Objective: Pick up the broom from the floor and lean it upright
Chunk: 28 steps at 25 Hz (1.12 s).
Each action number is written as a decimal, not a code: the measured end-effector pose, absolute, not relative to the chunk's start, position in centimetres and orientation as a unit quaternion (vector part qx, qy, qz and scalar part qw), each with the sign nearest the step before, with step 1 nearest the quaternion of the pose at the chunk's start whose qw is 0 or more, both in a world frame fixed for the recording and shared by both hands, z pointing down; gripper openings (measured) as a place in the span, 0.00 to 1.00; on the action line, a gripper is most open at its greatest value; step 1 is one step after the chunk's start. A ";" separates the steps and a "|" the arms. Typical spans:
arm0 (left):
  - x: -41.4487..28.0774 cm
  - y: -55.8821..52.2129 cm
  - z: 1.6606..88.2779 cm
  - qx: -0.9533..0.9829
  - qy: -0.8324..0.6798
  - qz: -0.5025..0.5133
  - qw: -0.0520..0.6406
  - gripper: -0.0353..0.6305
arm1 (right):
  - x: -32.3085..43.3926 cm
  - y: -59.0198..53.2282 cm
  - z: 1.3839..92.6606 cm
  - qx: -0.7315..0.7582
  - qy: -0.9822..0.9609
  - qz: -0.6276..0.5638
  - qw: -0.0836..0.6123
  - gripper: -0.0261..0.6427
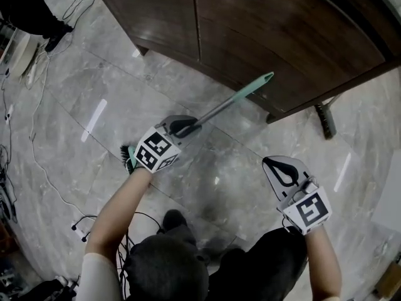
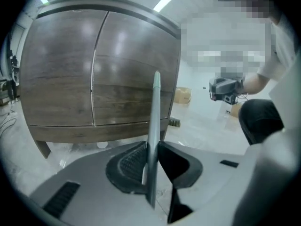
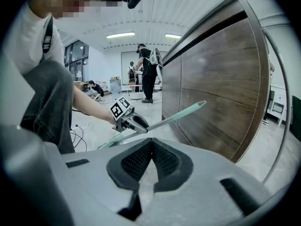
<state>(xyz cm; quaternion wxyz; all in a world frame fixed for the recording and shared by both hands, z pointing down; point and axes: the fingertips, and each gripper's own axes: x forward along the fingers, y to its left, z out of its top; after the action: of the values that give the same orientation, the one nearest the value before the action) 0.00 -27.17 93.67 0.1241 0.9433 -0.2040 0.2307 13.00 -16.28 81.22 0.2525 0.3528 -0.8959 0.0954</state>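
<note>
The broom (image 1: pixel 233 102) has a grey shaft with a teal end and slants up off the marble floor toward the dark wooden cabinet (image 1: pixel 263 24). Its teal brush head (image 1: pixel 130 158) shows just behind the left hand. My left gripper (image 1: pixel 188 128) is shut on the shaft near its lower half. In the left gripper view the shaft (image 2: pixel 154 117) runs up between the pads of the left gripper (image 2: pixel 151 161), in front of the cabinet (image 2: pixel 94 79). My right gripper (image 1: pixel 282 172) hangs apart at the right, shut and empty. In the right gripper view the right gripper (image 3: pixel 151 147) faces the broom (image 3: pixel 181 113) and the left gripper (image 3: pixel 135 123).
Cables (image 1: pixel 30 130) trail over the floor at the left. A small dark brush (image 1: pixel 325 119) lies by the cabinet's leg (image 1: pixel 270 116). A pale object (image 1: pixel 390 193) sits at the right edge. People (image 3: pixel 149 72) stand far down the room beside the cabinet (image 3: pixel 216 88).
</note>
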 end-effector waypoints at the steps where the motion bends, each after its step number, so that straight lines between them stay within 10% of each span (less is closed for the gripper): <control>1: 0.0 -27.3 92.7 0.944 -0.211 0.218 0.130 0.17 | 12.8 -16.2 80.8 0.352 -0.897 0.091 0.250 0.04; 28: -0.5 -37.2 72.8 0.932 -0.339 0.018 0.126 0.16 | 10.8 -15.7 71.2 0.378 -0.900 0.030 0.215 0.04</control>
<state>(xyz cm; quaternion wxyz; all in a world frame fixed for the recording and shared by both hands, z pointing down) -0.54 -37.24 72.79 0.1255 0.9321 -0.3392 0.0182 10.78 -15.69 71.22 0.2154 0.3783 -0.8998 0.0303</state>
